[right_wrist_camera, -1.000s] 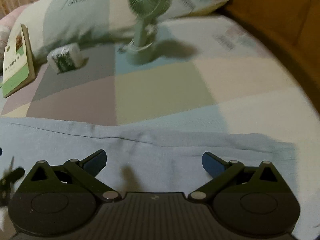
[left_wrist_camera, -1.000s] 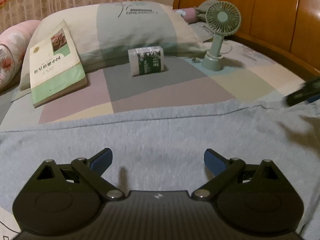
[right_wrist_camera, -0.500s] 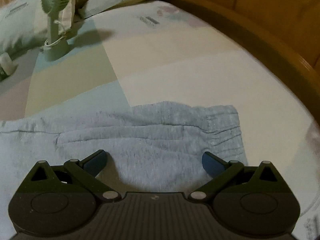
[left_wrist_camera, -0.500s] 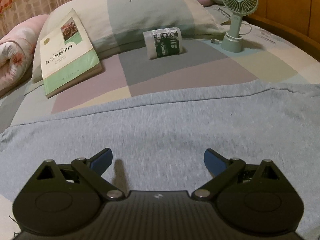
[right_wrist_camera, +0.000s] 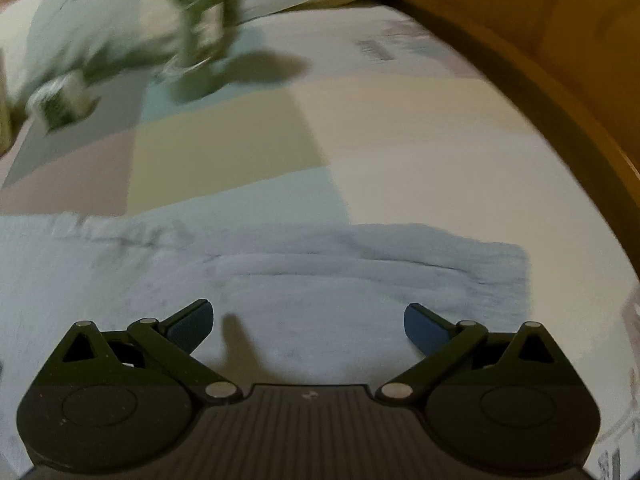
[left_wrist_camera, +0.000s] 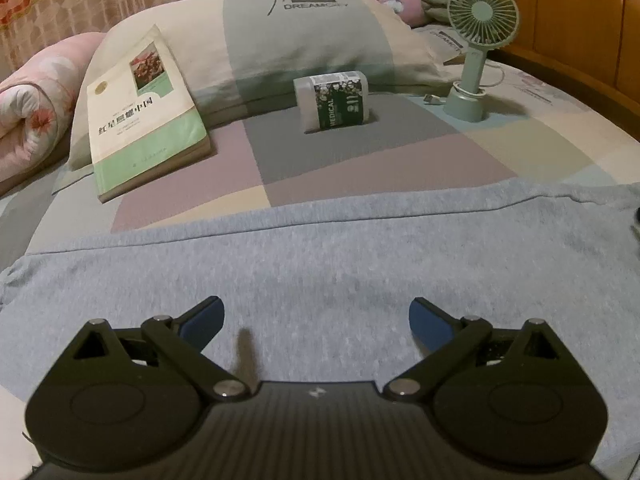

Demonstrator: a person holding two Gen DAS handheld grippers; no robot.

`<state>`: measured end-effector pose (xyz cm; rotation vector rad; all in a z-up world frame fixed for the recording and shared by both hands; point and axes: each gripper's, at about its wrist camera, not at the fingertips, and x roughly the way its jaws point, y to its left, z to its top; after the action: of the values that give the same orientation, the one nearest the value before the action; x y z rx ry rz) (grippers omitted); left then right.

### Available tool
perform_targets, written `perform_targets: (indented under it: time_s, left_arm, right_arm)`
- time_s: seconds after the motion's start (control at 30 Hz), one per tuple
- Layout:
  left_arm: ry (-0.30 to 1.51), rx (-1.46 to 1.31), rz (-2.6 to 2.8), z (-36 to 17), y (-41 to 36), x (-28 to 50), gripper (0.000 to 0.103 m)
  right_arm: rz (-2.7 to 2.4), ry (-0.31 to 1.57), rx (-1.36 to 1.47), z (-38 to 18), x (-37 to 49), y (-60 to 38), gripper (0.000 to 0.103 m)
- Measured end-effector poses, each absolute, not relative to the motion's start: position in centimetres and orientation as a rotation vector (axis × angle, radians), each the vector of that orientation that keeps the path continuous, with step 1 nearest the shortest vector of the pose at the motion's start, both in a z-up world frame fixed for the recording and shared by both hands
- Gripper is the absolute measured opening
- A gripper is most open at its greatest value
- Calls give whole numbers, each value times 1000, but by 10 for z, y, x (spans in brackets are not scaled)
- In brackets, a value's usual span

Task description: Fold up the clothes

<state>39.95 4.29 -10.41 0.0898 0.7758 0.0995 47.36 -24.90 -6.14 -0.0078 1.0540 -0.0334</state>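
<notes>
Left gripper [left_wrist_camera: 316,316] sits over the garment [left_wrist_camera: 320,264], which lies flat across the bed [left_wrist_camera: 360,160] and runs off to both sides; ahead of it on the bed are a book [left_wrist_camera: 144,116] front-left leaning on the pillow [left_wrist_camera: 280,40], a small pack [left_wrist_camera: 332,100] dead ahead just before the pillow, and a fan [left_wrist_camera: 476,52] standing front-right, headboard [left_wrist_camera: 580,20] behind it. Rolled blanket [left_wrist_camera: 32,96] is far left, beside the pillow. Right gripper [right_wrist_camera: 308,322] is over the garment's right end, whose edge stops just right of it, with bare bed beyond and the bed frame [right_wrist_camera: 560,100] curving along the right.
</notes>
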Motion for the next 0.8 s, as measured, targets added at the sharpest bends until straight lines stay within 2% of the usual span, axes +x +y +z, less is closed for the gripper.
perform_targets:
  time_s: [0.1, 0.3, 0.53, 0.67, 0.8]
  left_arm:
    - [780, 77, 83, -106, 43, 400, 99]
    - [802, 82, 88, -113, 42, 405, 99]
    - [803, 105, 81, -115, 34, 406, 99]
    - [818, 98, 79, -117, 32, 410, 99]
    - [814, 112, 51, -111, 31, 400, 99]
  right_arm:
    - [-76, 1065, -80, -77, 484, -244, 103]
    - [-253, 1012, 94, -68, 485, -294, 103]
    - [-34, 1018, 220, -24, 401, -278, 103]
    - [42, 993, 289, -27, 344, -255, 103]
    - [54, 914, 235, -34, 303, -232, 103]
